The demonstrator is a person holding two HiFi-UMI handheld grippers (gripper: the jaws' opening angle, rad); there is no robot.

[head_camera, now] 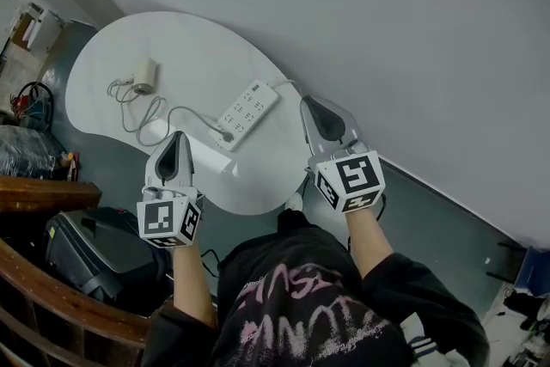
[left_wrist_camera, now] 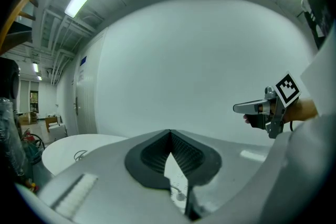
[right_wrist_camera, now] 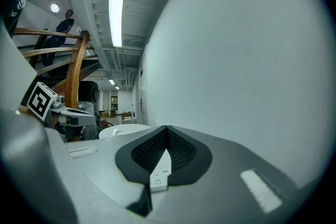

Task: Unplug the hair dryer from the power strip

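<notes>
On the white kidney-shaped table (head_camera: 103, 56) lies a white power strip (head_camera: 249, 110), with a plug (head_camera: 226, 136) in its near end. From the plug a thin cable (head_camera: 159, 112) loops away to the small pale hair dryer (head_camera: 143, 75) at the far left. My left gripper (head_camera: 178, 138) hovers near the table's front edge, just left of the plug, shut and empty. My right gripper (head_camera: 308, 103) hangs to the right of the strip, also shut and empty. A slice of the strip (left_wrist_camera: 176, 176) (right_wrist_camera: 159, 173) shows through the gap behind each pair of closed jaws (left_wrist_camera: 169, 132) (right_wrist_camera: 166, 127).
A plain grey wall (head_camera: 387, 13) runs along the table's far side. Left of the table stand a wooden railing (head_camera: 51, 288), a dark case (head_camera: 94, 249) and cluttered bags (head_camera: 30, 142). The floor (head_camera: 447, 219) lies below the right gripper.
</notes>
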